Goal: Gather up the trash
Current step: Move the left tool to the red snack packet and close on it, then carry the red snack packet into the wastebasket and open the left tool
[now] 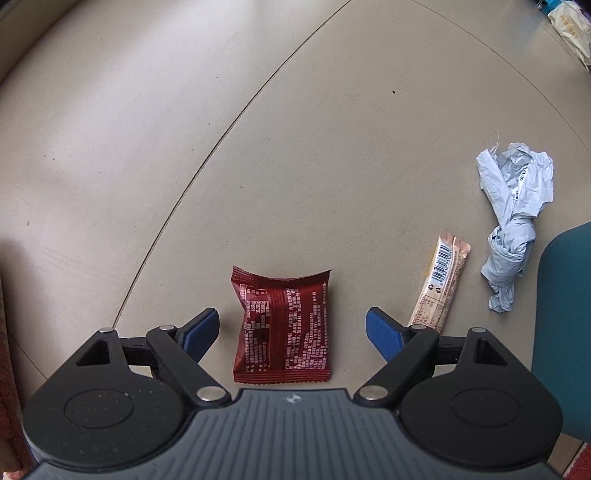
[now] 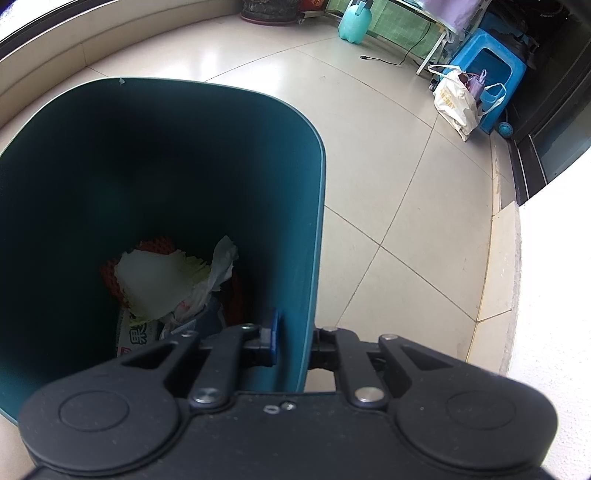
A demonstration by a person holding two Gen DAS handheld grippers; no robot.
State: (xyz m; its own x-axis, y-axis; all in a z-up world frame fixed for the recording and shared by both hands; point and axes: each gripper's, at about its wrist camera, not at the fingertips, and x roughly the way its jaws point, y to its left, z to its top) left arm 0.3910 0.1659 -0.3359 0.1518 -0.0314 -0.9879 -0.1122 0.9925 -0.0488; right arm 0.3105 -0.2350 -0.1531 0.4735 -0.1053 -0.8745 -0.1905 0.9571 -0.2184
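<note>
The left gripper point(image 1: 293, 334) hung spread around the red wrapper point(image 1: 282, 328) (light, crinkly, slippery), best pinched mid-body; the right gripper point(image 2: 291, 341) pinched the bin point(image 2: 310, 236) wall.

We see a floor of large pale beige tiles point(image 2: 388, 147) with thin dark grout lines, daylight glaring off it and washing out the right edge, where a raised cream kerb point(image 2: 498, 266) curves beside a dark sliding-door track point(image 2: 532, 155). At the far side stand a blue plastic stool point(image 2: 491, 62) with a cream shopping bag point(image 2: 456, 103) leaning against it, a mint-green jug point(image 2: 352, 24), a dark plant pot point(image 2: 269, 11) and a black cable point(image 2: 402, 55) trailing across the tiles. A low pale ledge point(image 2: 48, 70) rims the floor at the left.
</note>
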